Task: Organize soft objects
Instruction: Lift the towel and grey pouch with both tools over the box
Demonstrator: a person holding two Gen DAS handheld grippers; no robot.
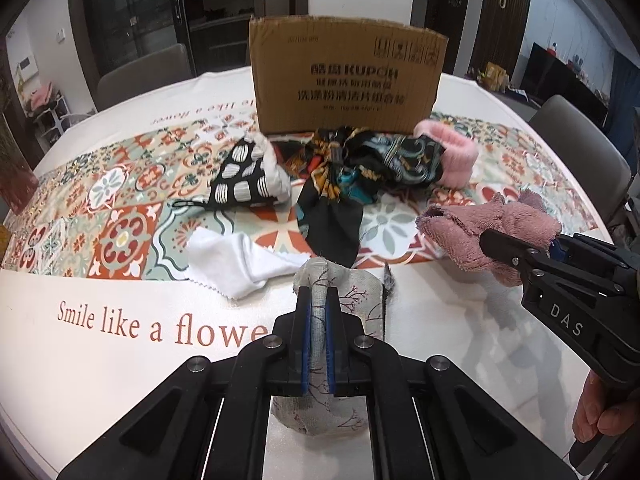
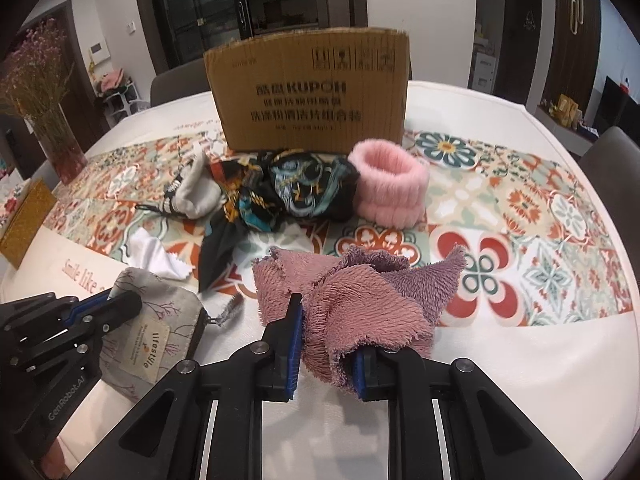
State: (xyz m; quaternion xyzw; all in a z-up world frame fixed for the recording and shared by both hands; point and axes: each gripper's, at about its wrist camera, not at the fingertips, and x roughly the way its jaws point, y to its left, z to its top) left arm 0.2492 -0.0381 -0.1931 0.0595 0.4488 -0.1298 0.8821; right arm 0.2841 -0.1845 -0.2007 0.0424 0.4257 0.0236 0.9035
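Observation:
My left gripper (image 1: 319, 300) is shut on a grey fabric pouch (image 1: 352, 300) with a branch print and holds it above the table's near edge; it also shows in the right wrist view (image 2: 160, 320). My right gripper (image 2: 326, 320) is shut on a pink and purple fluffy towel (image 2: 352, 300), which also shows in the left wrist view (image 1: 480, 232). A cardboard box (image 1: 348, 80) stands at the back of the table. In front of it lie a black patterned scarf (image 1: 348, 168), a black-and-white bag (image 1: 248, 176), a pink fluffy band (image 2: 390, 184) and a white cloth (image 1: 236, 260).
The round table (image 1: 100, 360) has a white cloth with a tiled runner and red lettering. A vase of dried flowers (image 2: 48, 120) and a gold box (image 2: 24, 220) stand at the far left. Grey chairs (image 1: 576, 140) surround the table.

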